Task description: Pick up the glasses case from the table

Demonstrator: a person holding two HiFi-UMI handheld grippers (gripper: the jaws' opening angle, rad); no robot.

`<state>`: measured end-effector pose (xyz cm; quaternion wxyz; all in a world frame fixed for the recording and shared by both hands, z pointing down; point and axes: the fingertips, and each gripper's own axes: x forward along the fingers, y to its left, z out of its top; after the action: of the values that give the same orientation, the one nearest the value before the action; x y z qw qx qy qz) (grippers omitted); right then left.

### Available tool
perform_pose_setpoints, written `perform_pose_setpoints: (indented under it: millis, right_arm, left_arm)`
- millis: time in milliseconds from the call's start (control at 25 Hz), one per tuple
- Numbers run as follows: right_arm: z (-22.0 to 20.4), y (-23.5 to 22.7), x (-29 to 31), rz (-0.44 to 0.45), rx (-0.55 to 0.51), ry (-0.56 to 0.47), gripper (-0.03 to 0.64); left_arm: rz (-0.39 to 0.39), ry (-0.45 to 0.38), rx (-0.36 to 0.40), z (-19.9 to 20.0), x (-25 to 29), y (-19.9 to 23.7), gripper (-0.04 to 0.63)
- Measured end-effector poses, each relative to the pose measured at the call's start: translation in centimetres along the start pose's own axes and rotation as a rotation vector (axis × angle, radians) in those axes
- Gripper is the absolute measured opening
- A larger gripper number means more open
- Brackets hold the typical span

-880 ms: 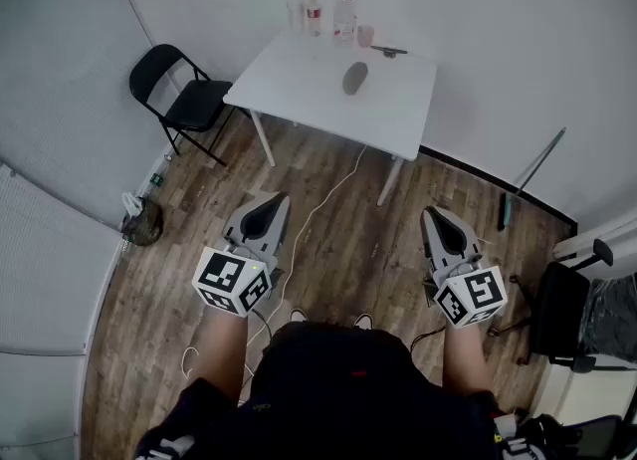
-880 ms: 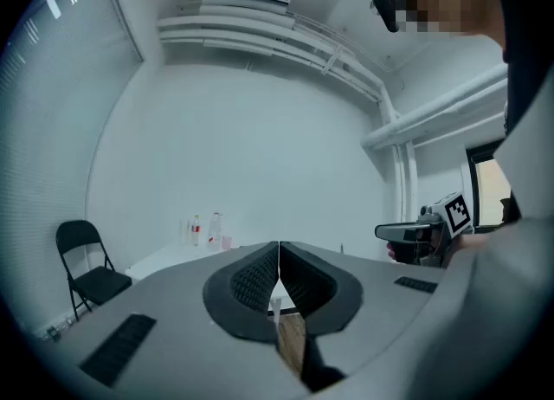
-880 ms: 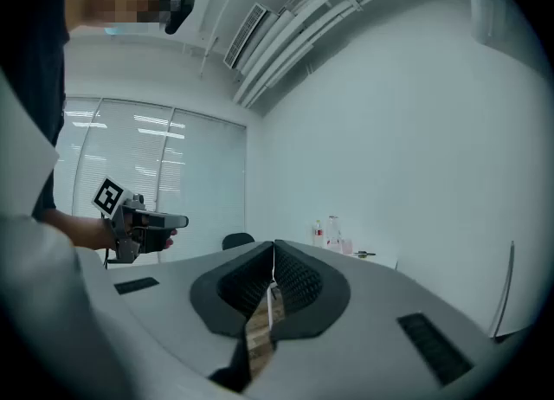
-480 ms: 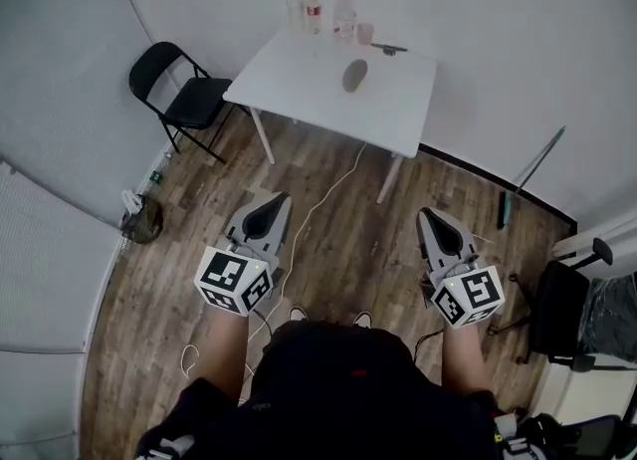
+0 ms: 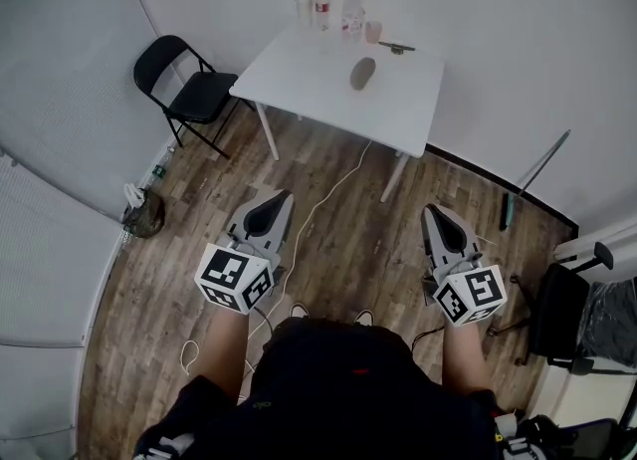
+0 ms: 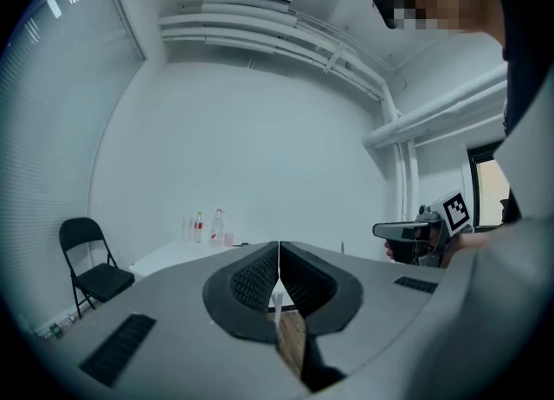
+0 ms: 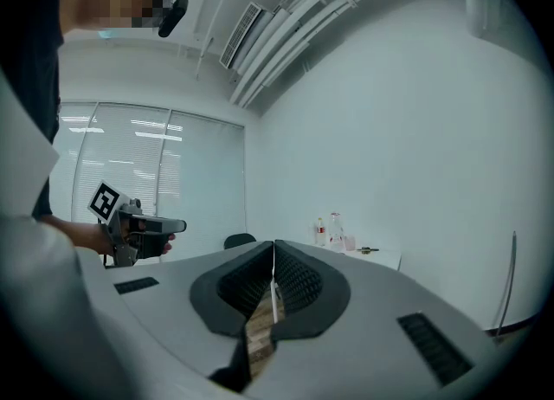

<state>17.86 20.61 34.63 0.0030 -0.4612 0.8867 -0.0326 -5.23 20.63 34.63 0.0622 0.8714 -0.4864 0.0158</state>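
Note:
A grey oval glasses case (image 5: 361, 73) lies on the white table (image 5: 328, 100) across the room in the head view. My left gripper (image 5: 274, 203) is held level over the wood floor, far short of the table, jaws shut with nothing between them. My right gripper (image 5: 441, 219) is beside it at the same distance, also shut and empty. In the left gripper view the left gripper (image 6: 279, 251) has its jaws touching, and the right gripper (image 6: 407, 232) shows at the right. In the right gripper view the right gripper (image 7: 273, 251) is shut, and the table (image 7: 381, 258) shows beyond.
On the table's far edge stand bottles (image 5: 351, 14), a glass (image 5: 303, 9), a small pink cup (image 5: 373, 32) and a dark pair of glasses (image 5: 396, 47). A black folding chair (image 5: 189, 95) stands left of the table. A white cable (image 5: 318, 209) runs across the floor. Another chair (image 5: 562, 314) stands at right.
The view has shifted slightly, so the table sits a little further right and higher. Both grippers stay shut and hold the same place in front of me.

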Motion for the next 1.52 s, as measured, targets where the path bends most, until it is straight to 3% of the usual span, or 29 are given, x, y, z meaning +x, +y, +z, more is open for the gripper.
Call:
perform_pose_setpoints:
  millis: [280,720,1000,1320,1520]
  right_arm:
    - [-0.1,1.9,1.6,-0.017,-0.014,0.021,0.021]
    - [-1.6,8.3,5.7,-0.055,-0.029,0.034,0.021]
    - [-2.3,9.8,7.8,-0.004,-0.016,0.039,0.021]
    - [-3.7,7.8,12.9,0.052,-0.005,0.042,0.022]
    - [-2.8,4.6,17.1,0.114,0.0,0.001,0.023]
  left_arm:
    - [-0.019,-0.005,-0.006,0.0,-1.0,2.2,0.023]
    - [-0.03,0.012,0.034,-0.7,-4.6,9.5,0.023]
    - [-0.047,0.022,0.008,-1.5,-4.0,11.8,0.023]
    - [-0.022,0.039,-0.025,-2.4,-0.7,15.0,0.023]
    - [0.001,0.048,-0.022,-1.9,4.0,17.1,0.023]
